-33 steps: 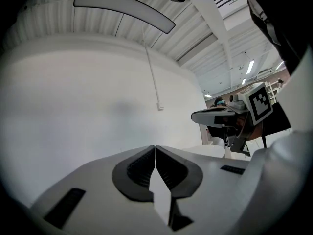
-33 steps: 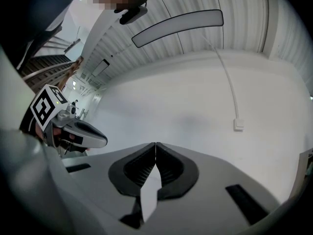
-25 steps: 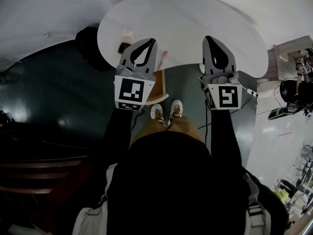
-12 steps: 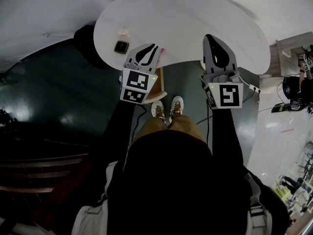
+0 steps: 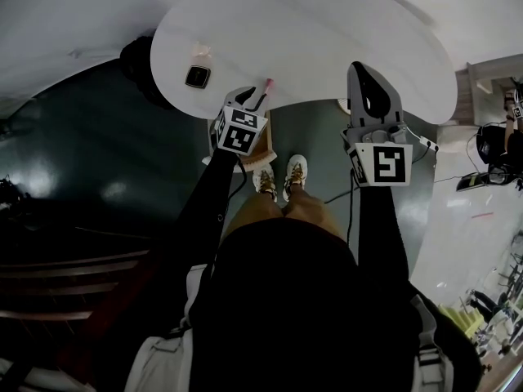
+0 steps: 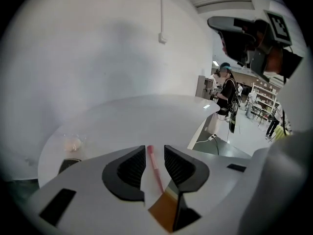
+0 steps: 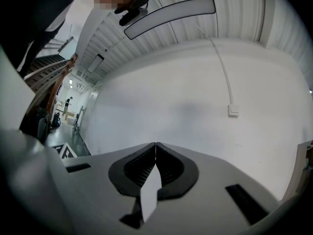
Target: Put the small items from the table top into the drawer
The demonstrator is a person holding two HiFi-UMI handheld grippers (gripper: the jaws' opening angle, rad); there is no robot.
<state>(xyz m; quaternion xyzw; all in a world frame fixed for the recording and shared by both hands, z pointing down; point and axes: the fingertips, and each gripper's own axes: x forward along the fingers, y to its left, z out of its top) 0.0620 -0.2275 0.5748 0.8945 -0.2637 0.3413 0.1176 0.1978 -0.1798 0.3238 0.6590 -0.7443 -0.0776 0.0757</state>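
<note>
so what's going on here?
A person stands at a white table with a gripper in each hand. The left gripper points down at a pink stick near the table's front edge. Its jaws have just been opening, and the stick shows between them, not gripped. The right gripper is shut and empty, held level. A dark square item and a small pale item lie untouched further left.

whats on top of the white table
A pink pen lies between the left gripper's jaws, which have just been opening; farther left, a dark square item and a pale lump. The right gripper hides some table.
</note>
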